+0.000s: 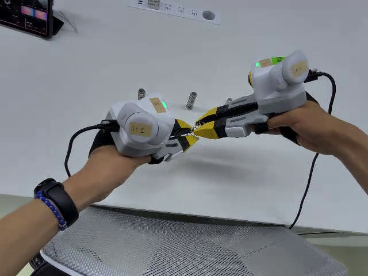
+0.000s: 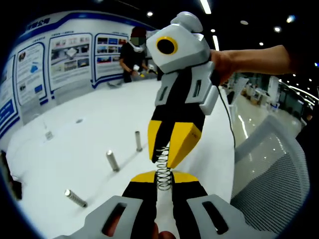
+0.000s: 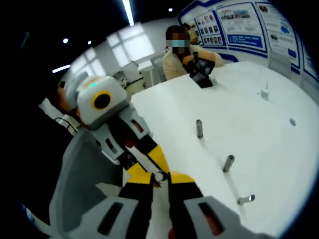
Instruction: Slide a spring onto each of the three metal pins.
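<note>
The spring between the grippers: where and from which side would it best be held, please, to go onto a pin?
Probably near one end, jaws closing on the coils from the sides. The spring is a slim open coil, so that keeps its bore clear and the far end free for a pin. The left gripper holds one end so, the right gripper the other.

The right gripper (image 3: pixel 160 181) and the left gripper (image 3: pixel 151 163) meet tip to tip at a small spring (image 3: pixel 160 176). Three metal pins (image 3: pixel 229 163) sit nearby on the white table (image 3: pixel 264 144).
</note>
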Tool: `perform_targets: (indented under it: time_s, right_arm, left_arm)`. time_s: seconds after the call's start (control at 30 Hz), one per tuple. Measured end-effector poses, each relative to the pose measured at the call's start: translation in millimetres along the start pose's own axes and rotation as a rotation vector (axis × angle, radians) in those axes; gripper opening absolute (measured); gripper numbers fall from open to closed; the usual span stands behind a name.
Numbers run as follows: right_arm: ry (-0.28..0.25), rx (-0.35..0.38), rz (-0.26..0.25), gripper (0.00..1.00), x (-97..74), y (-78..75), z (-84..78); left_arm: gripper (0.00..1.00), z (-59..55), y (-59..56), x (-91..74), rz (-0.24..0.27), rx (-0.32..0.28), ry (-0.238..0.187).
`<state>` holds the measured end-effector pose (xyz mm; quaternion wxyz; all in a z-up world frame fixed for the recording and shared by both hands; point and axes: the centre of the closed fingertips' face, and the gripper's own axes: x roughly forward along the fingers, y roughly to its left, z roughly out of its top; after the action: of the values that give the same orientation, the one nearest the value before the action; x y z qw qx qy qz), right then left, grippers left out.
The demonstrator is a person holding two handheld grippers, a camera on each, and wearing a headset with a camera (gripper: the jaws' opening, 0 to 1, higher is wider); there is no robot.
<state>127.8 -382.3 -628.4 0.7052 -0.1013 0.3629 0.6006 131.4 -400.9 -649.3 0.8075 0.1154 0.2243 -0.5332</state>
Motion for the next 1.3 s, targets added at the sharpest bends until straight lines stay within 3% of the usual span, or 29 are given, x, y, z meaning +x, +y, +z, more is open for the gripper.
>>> perform_targets:
  time_s: [0.2, 0.4, 0.63, 0.83, 1.1, 1.3]
  right_arm:
    - [0.091, -0.130, 0.029, 0.12, -2.3, 4.3, 3.8]
    - [0.207, -0.272, 0.063, 0.12, -3.8, 11.8, 4.6]
    - [0.284, -0.344, 0.078, 0.12, -3.2, 13.5, 0.0]
    - [0.299, -0.359, 0.081, 0.12, -2.9, 11.7, -7.3]
    - [0.243, -0.324, 0.039, 0.12, -7.3, 8.5, -6.1]
    - [0.235, -0.318, 0.022, 0.12, -11.1, 5.7, -7.3]
  left_arm:
    - [0.10, 5.3, -0.4, 0.1, -0.019, 0.012, -0.015]
    - [0.10, 12.6, -5.7, -1.2, -0.070, 0.024, -0.051]
    - [0.10, 15.4, -9.0, -0.2, -0.092, 0.029, -0.058]
    - [0.10, 12.0, -10.8, 1.1, -0.096, 0.030, -0.056]
    - [0.12, 13.9, -8.1, 1.7, -0.091, 0.023, -0.070]
    - [0.14, 15.1, -6.9, 2.2, -0.087, 0.022, -0.073]
